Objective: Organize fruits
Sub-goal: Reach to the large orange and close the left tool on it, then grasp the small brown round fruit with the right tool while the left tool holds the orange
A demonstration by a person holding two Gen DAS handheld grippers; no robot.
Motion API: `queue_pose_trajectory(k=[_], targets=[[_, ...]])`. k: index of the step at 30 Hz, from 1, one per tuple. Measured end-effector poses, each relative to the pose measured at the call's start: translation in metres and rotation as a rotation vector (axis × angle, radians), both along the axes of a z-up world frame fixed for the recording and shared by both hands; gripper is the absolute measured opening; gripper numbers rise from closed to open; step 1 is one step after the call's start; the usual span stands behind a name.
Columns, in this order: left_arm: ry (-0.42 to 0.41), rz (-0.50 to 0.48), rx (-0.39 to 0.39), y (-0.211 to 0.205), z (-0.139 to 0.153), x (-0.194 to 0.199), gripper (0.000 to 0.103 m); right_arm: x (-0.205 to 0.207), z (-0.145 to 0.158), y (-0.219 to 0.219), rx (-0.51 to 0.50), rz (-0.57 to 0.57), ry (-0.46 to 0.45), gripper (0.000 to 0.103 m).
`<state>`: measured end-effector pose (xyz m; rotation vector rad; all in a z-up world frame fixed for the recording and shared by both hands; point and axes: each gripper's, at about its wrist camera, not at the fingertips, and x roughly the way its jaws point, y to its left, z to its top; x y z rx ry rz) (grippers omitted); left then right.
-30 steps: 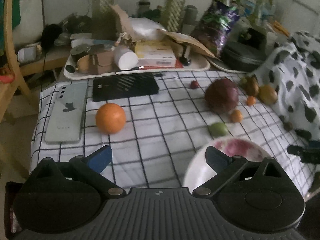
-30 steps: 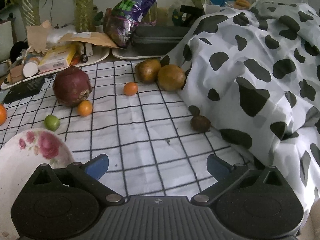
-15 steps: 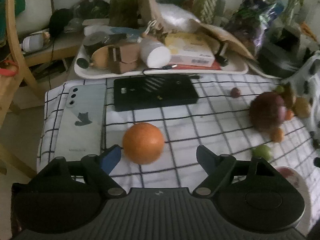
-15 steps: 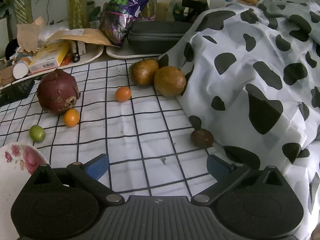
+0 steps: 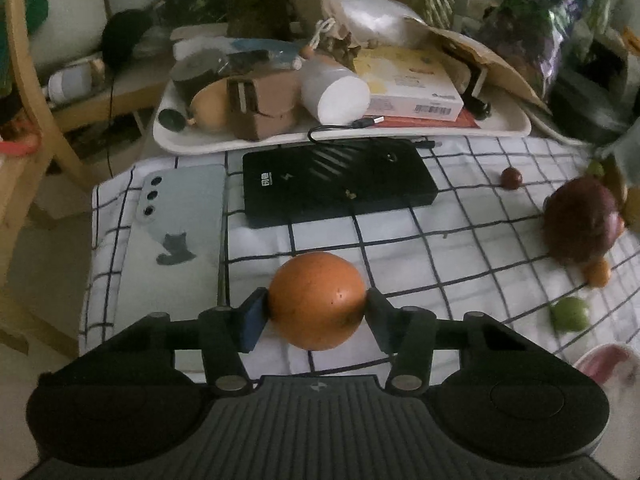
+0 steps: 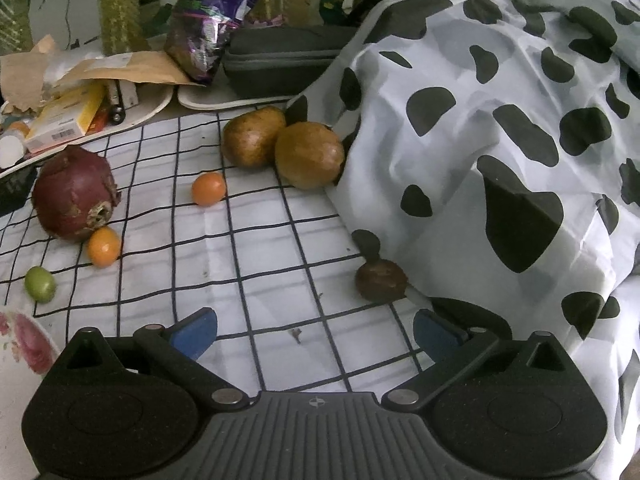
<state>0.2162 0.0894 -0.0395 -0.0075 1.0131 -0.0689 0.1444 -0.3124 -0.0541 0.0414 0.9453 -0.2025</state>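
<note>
A large orange rests on the checked cloth in the left wrist view. My left gripper is closing around it, and both pads touch its sides. My right gripper is open over the cloth with nothing between its fingers. A small dark brown fruit lies just ahead of its right finger. Further off are a big dark red fruit, two brown fruits, two small oranges and a green fruit. A floral plate shows at the lower left.
A phone and a black power bank lie beyond the orange. A cluttered white tray stands behind them. A cow-print cloth covers the right side. The table's left edge drops off beside the phone.
My left gripper swung left from the plate to the orange and closed its fingers onto it. My right gripper moved slightly forward and right, staying open.
</note>
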Motion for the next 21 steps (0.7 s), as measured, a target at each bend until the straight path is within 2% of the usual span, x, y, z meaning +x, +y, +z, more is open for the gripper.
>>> queue_pose_trajectory(k=[8, 16, 19, 21], targets=[[-0.095, -0.056, -0.059, -0.014, 0.024, -0.011, 0.05, 0.008, 0.001, -0.011, -0.007, -0.06, -0.014, 0.103], [-0.136, -0.113, -0.099, -0.029, 0.035, -0.018, 0.05, 0.022, -0.003, -0.035, 0.042, -0.155, -0.019, 0.102], [-0.14, -0.128, -0.109, -0.032, 0.036, -0.019, 0.05, 0.028, -0.006, -0.043, 0.056, -0.192, -0.014, 0.094], [-0.14, -0.135, -0.11, -0.033, 0.037, -0.02, 0.05, 0.033, -0.008, -0.049, 0.073, -0.221, -0.01, 0.094]])
